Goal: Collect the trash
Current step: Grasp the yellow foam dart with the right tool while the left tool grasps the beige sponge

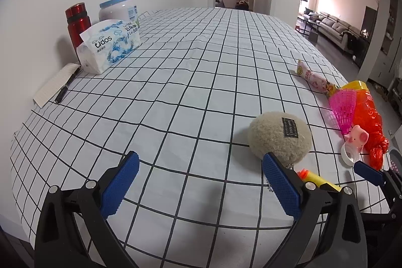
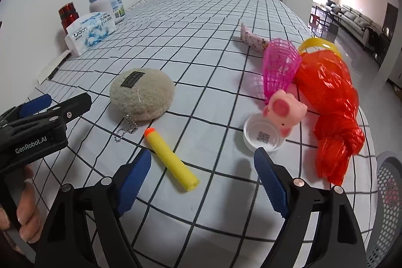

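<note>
We note a table under a white black-grid tablecloth [image 2: 201, 47], set against a white wall, with a living room open beyond at 1 o'clock. Our left gripper [image 1: 199, 186] hovers low over bare cloth, jaws wide, nothing between them. Our right gripper [image 2: 202, 181] likewise stands wide and empty above the near edge.

In the right wrist view, the trash lies at 12 to 2 o'clock: a yellow foam dart [image 2: 170, 161] with an orange tip just ahead of the left finger, a white cap [image 2: 262, 136] just past the right fingertip, a pink pig toy [image 2: 285, 112] touching the cap's far rim, a pink mesh shuttlecock [image 2: 280, 67] behind the pig, and a crumpled red plastic bag [image 2: 331, 102] beside them at 2 o'clock. A pink snack wrapper [image 2: 252, 38] lies farther off at 1 o'clock.

A beige plush pouch [image 2: 142, 97] with a ball chain sits at 11 o'clock. A grey perforated basket [image 2: 388, 182] shows at 3 o'clock, off the table edge. Against the wall at 10 o'clock: tissue pack [image 2: 89, 32], red bottle [image 2: 67, 14], white jar [image 2: 108, 4].
</note>
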